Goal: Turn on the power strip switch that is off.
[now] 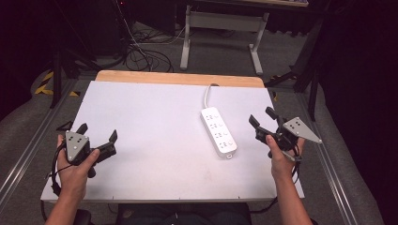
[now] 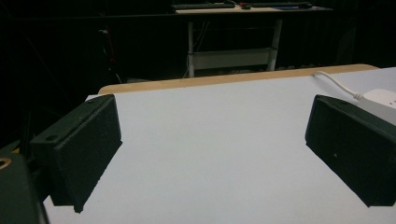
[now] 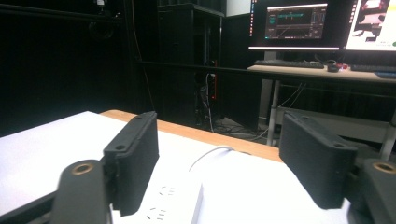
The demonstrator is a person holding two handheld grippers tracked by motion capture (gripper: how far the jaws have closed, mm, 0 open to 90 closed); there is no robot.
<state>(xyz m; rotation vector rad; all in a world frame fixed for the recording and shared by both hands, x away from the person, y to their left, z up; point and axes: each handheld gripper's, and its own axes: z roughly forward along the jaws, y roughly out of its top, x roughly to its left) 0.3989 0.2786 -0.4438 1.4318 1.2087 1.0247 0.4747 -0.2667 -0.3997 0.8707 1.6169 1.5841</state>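
A white power strip (image 1: 218, 131) lies on the white table top (image 1: 155, 136), right of centre, its white cord (image 1: 207, 94) running to the far edge. My left gripper (image 1: 97, 131) hovers open at the table's near left, held by a hand, nothing between its jaws. My right gripper (image 1: 261, 117) hovers open just right of the strip, also with nothing in it. In the right gripper view the strip (image 3: 170, 200) lies low between the jaws, cord (image 3: 210, 156) curling away. In the left gripper view the strip's end (image 2: 380, 96) and cord (image 2: 336, 83) peek at the far right.
A wooden strip (image 1: 180, 78) edges the table's far side. Beyond it stand a white desk frame (image 1: 220, 33) and floor cables (image 1: 141, 51). A desk with lit monitors (image 3: 299, 23) and a keyboard is behind. Metal rails (image 1: 328, 164) flank the table.
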